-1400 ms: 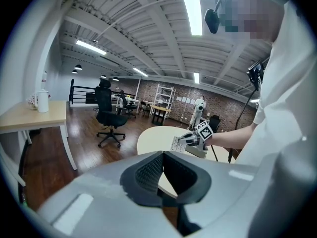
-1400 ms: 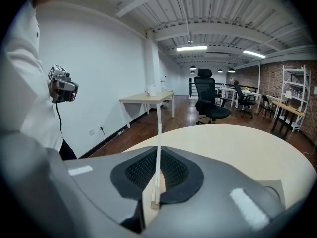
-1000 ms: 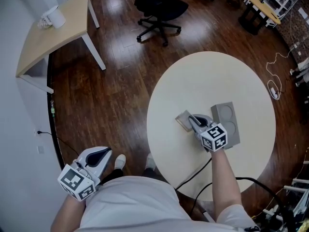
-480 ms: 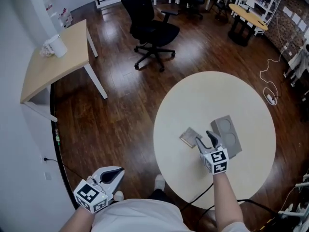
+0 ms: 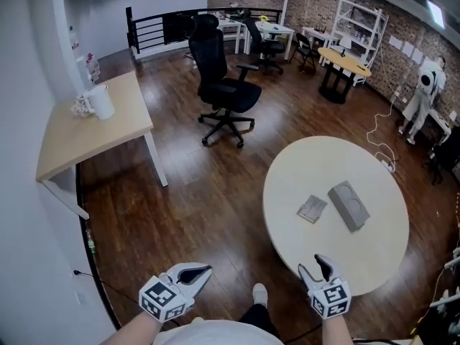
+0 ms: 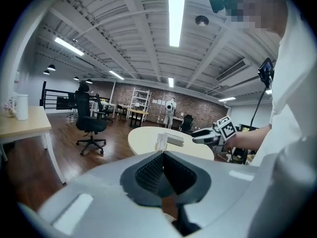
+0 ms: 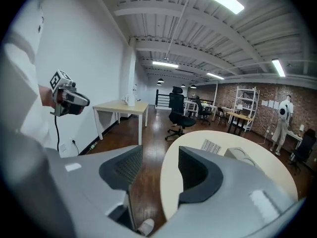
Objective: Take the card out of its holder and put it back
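Observation:
A pale card [image 5: 312, 208] lies flat on the round cream table [image 5: 309, 171], just left of the grey holder block [image 5: 349, 205]; the two are apart. My right gripper [image 5: 321, 268] hovers at the table's near edge, well short of the card, open with nothing between its fingers. In the right gripper view, the card [image 7: 211, 146] and holder [image 7: 239, 155] show beyond the spread jaws [image 7: 156, 165]. My left gripper [image 5: 198, 272] hangs over the floor left of the table, shut and empty. In the left gripper view, its pads meet [image 6: 162, 155], with the card [image 6: 162, 141] far ahead.
A black office chair [image 5: 227, 92] stands on the dark wood floor beyond the table. A light wooden desk [image 5: 93, 131] with a white mug [image 5: 100, 103] is at the left. A cable [image 5: 381, 146] trails on the floor by the table's far right.
The right gripper opened off the card and drew back to the table's near edge. The card stays flat beside the holder. The head view has tilted up.

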